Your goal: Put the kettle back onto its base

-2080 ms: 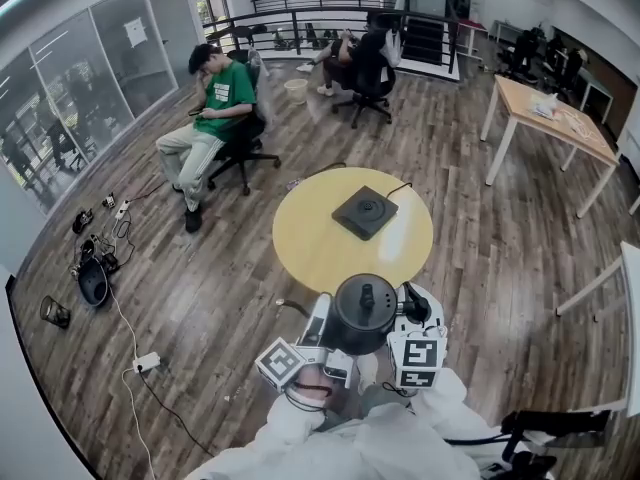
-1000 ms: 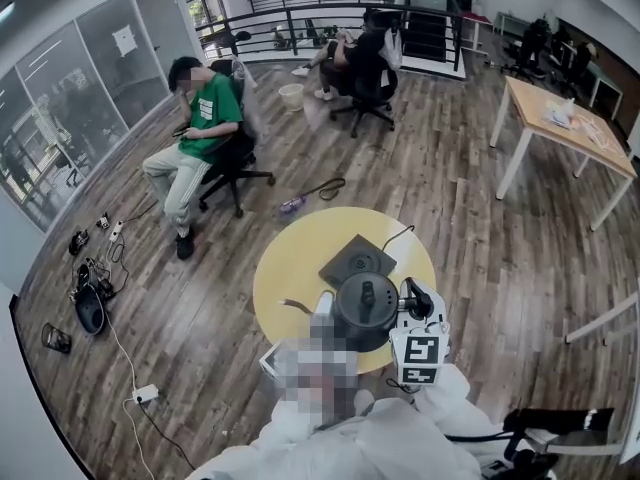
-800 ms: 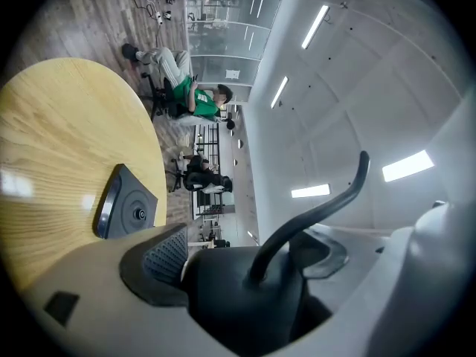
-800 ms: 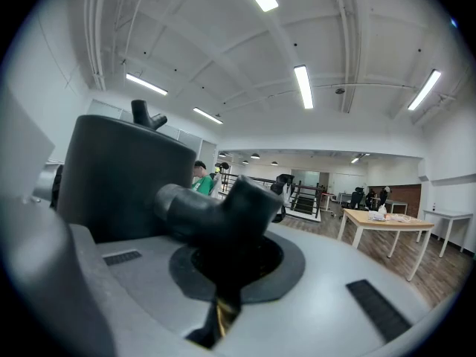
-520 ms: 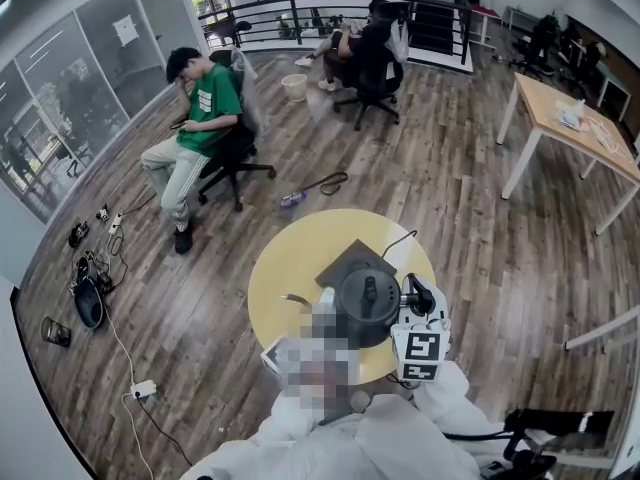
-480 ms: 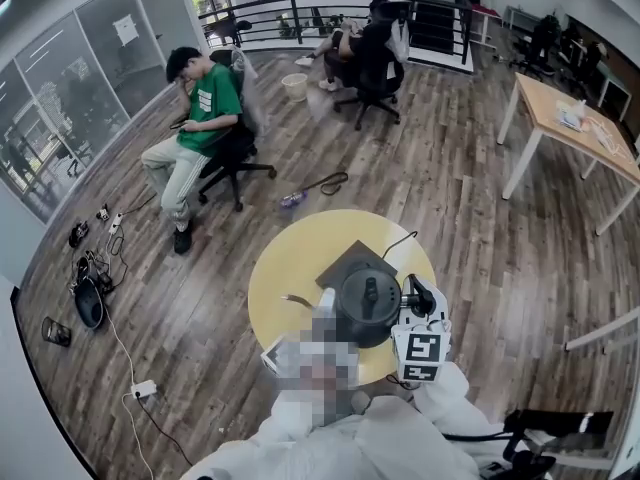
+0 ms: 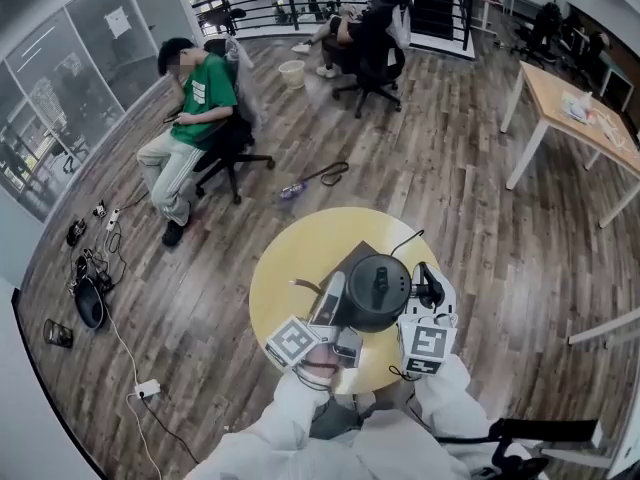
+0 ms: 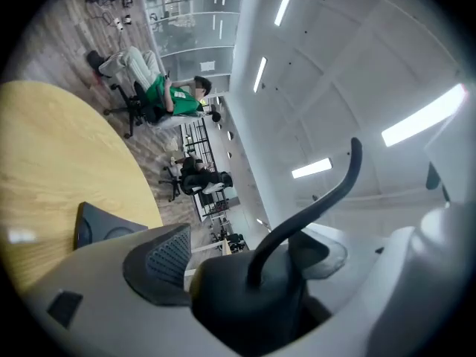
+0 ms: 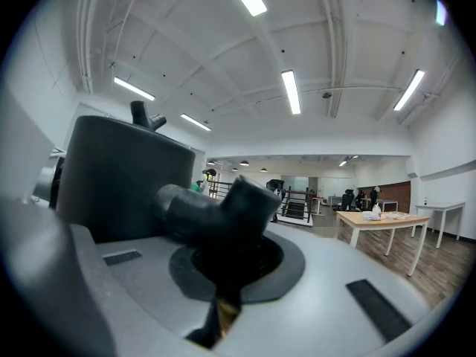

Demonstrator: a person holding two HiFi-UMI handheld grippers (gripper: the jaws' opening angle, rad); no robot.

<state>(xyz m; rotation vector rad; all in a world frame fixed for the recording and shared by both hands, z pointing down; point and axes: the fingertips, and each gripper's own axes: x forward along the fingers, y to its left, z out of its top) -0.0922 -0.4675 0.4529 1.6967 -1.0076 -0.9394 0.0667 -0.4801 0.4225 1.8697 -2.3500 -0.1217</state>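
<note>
A black kettle [image 7: 377, 291] with a knob on its lid hangs over the near half of the round yellow table [image 7: 290, 268]. It covers most of its dark square base [image 7: 352, 259], of which only the far left corner shows. The left gripper [image 7: 337, 296] presses against the kettle's left side and looks shut on a black part of it [image 8: 245, 303]. The right gripper [image 7: 429, 290] is shut on the kettle's handle [image 9: 212, 214], beside the dark body [image 9: 123, 177]. The base [image 8: 100, 227] lies on the yellow top just ahead in the left gripper view.
The base's cord [image 7: 407, 241] runs off the table's far right edge. A person in a green shirt [image 7: 200, 103] sits on an office chair at the far left, another person [image 7: 362, 33] further back. A wooden desk [image 7: 580, 118] stands at the right; cables [image 7: 95, 288] lie on the floor.
The kettle, held by both grippers, has moved forward from the table's near edge to over the base. The base showed fully at first and is now mostly covered.
</note>
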